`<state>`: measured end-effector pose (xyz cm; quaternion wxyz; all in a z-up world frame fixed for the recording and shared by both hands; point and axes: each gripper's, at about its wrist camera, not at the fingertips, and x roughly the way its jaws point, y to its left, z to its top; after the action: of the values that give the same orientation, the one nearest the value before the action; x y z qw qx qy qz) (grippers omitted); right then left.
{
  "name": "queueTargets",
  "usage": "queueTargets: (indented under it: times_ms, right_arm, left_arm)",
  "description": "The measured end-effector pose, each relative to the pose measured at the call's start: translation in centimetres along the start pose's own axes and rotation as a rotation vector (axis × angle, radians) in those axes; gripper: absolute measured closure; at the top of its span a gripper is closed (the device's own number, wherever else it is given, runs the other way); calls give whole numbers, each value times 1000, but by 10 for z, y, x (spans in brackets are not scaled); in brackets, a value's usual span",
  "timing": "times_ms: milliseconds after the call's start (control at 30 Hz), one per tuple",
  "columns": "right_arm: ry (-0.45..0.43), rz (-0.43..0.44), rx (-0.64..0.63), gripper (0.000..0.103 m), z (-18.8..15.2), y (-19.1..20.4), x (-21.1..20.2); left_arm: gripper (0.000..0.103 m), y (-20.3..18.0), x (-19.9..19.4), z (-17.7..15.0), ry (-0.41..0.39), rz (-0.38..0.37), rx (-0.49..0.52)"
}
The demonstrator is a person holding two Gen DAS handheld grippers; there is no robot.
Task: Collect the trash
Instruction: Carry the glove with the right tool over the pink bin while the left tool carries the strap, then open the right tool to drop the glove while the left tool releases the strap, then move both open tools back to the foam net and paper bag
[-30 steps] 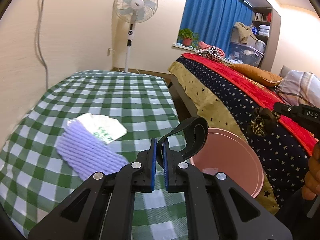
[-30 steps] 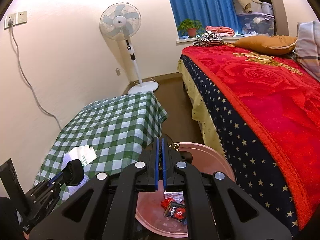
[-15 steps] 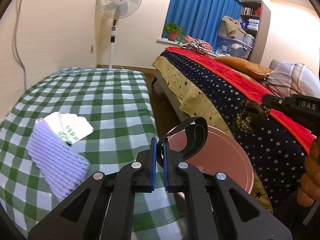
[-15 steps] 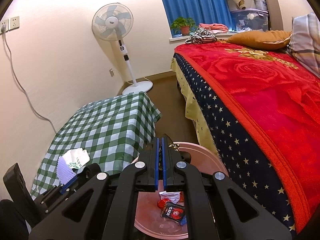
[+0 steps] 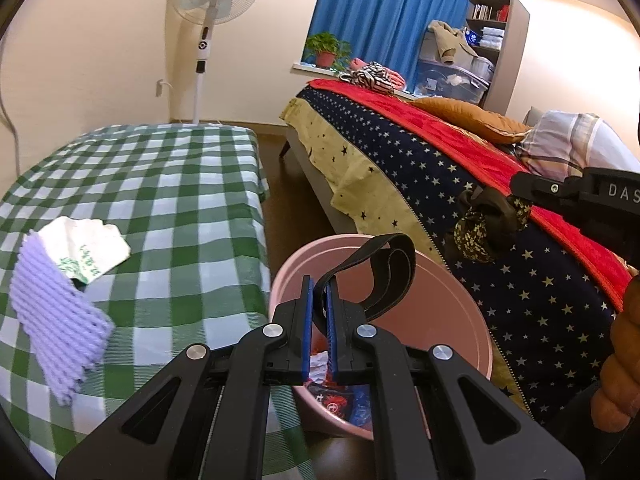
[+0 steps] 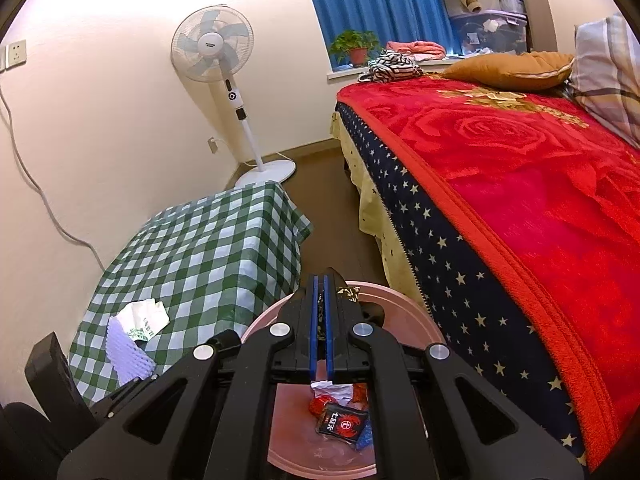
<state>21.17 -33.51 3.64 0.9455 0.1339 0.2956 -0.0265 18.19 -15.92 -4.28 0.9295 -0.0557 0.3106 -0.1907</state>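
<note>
My left gripper (image 5: 318,300) is shut on a black strap loop (image 5: 380,268) and holds it above the pink bin (image 5: 448,320). My right gripper (image 6: 320,300) is shut on a dark wrapper with gold print (image 5: 476,224), also over the pink bin (image 6: 404,320); in its own view only the wrapper's edge (image 6: 348,291) shows. The bin holds red and black wrappers (image 6: 342,424). A lilac foam net (image 5: 56,320) and a white paper with green print (image 5: 86,244) lie on the green checked table (image 5: 160,184).
A bed with a red and star-patterned blanket (image 6: 520,184) stands to the right of the bin. A standing fan (image 6: 218,60) is at the far wall. A narrow strip of floor (image 6: 332,208) runs between table and bed.
My left gripper has moved right from over the table to above the bin, with the strap in it. The right gripper has stayed over the bin with its wrapper.
</note>
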Motion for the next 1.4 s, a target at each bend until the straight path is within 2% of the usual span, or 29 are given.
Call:
queueTargets:
  times_ms: [467,533,567,600,633,700,1133,1267,1400]
  right_arm:
    - [7,-10,12,99,-1,-6,3]
    - [7,-17,11,95,-1,-6,3]
    - [11,-26,15,94,-1,-8,4]
    - [15,-30,20,88,-1,-8,5]
    - [14,-37,29,76,-1,-10,5]
    - [3,-50,38,61,-1,-12,4]
    - [-14,-29,-3,60,-7,0,-3]
    - [-12,-16,-27,60,-11,12,-7]
    - [-15,-2,-46,61,-14,24,-11]
  left_arm:
    - [96,-10,17,-4,38,-32,2]
    - [92,-13,20,-5,52,-40,10]
    - [81,-14,24,-6,69,-46,14]
    - [75,-15,26,-7,83,-53,15]
    - [71,-15,28,-8,94,-60,17]
    - [71,-14,26,-9,90,-57,17]
    - [71,10,-14,3,5,-17,-8]
    - [71,29,-30,6,-24,31,-34]
    - [71,57,-45,6,-48,115,-82]
